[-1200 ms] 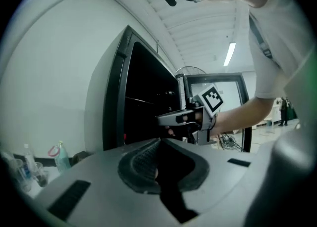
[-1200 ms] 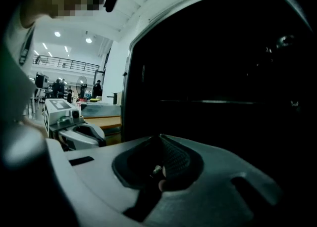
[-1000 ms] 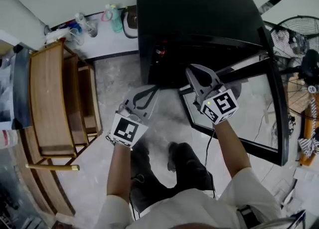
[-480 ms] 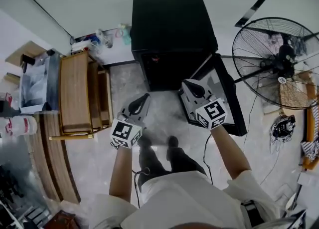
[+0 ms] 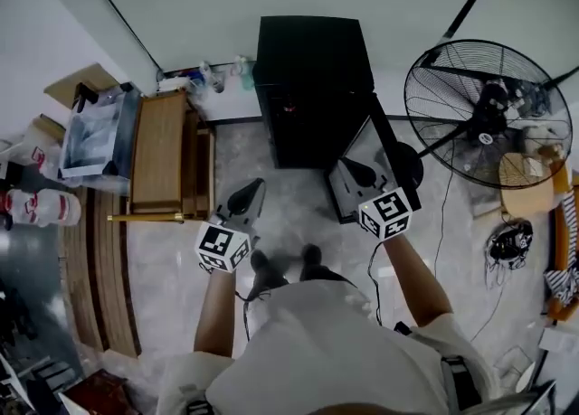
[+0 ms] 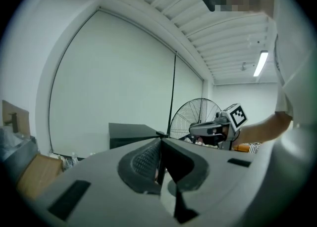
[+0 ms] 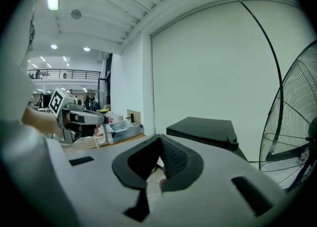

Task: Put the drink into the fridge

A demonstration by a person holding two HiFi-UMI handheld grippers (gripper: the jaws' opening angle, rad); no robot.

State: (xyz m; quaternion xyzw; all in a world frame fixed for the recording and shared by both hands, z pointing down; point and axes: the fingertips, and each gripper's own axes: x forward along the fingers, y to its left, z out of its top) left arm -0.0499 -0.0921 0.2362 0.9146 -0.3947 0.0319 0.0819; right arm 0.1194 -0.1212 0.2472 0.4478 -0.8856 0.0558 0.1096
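My left claw (image 6: pixel 159 143) was fully closed, its ribbed pads pressed together with nothing between them; my right claw (image 7: pixel 159 146) was closed tight as well, and empty; I held both out in front of me, side by side and well apart, each pointing nearly level; below them lay the pale marbled floor (image 5: pixel 172 259) and my dark shoes (image 5: pixel 262 264). Ahead of and between the claws stood the black fridge (image 5: pixel 312 61), against the pale wall; its glass door (image 5: pixel 391 146) hung open, swung out toward my right claw, which hovered over the door's lower end; inside the dark opening I saw a small red spot, too small to tell what it was; I could not make out the drink in any view. Right of my right claw stood a big round floor fan (image 5: pixel 479 110); left of my left claw was a wooden rack (image 5: pixel 158 160), with a grey bin (image 5: pixel 95 137) beyond it; a few bottles (image 5: pixel 204 74) stood along the wall just left of the fridge.
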